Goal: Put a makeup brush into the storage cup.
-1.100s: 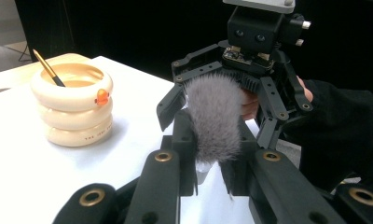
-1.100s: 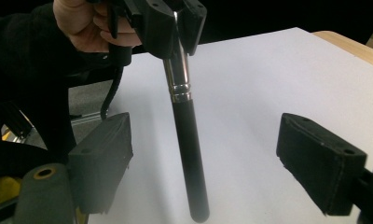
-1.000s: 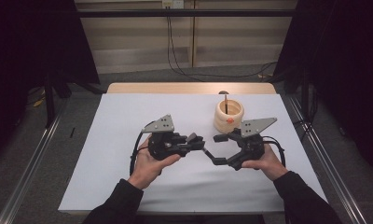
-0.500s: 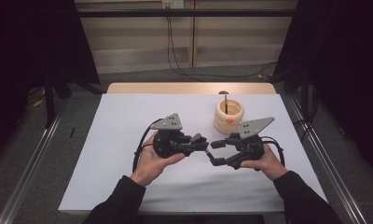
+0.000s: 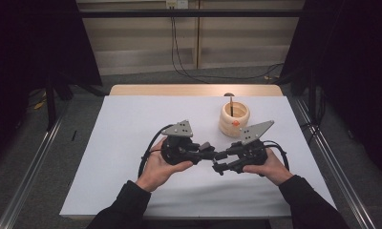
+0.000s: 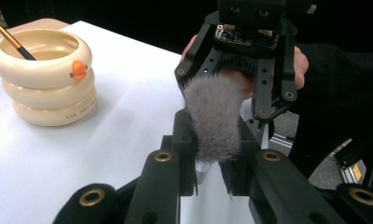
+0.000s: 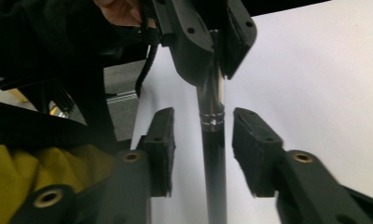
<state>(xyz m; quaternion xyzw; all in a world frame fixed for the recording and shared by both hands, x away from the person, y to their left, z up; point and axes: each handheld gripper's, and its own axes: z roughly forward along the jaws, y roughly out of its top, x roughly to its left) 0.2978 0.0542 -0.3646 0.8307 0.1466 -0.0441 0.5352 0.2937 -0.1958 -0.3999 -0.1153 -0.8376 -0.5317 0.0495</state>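
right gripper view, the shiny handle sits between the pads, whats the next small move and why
Probably finish closing the right tool onto the dark shiny metal brush handle. Its jaws have just been closing, yet gaps remain on both sides of the handle. The left tool is clamped near the fluffy grey bristle head, so a handover looks underway.

White-covered worktop (image 5: 132, 143) with a bare wooden far edge (image 5: 179, 90), grey floor (image 5: 31, 157) around it, metal rails (image 5: 26, 176) along both sides, black curtains (image 5: 31, 43) left and right, pale panelled wall (image 5: 141, 43) behind with black cables (image 5: 179, 52) hanging down.
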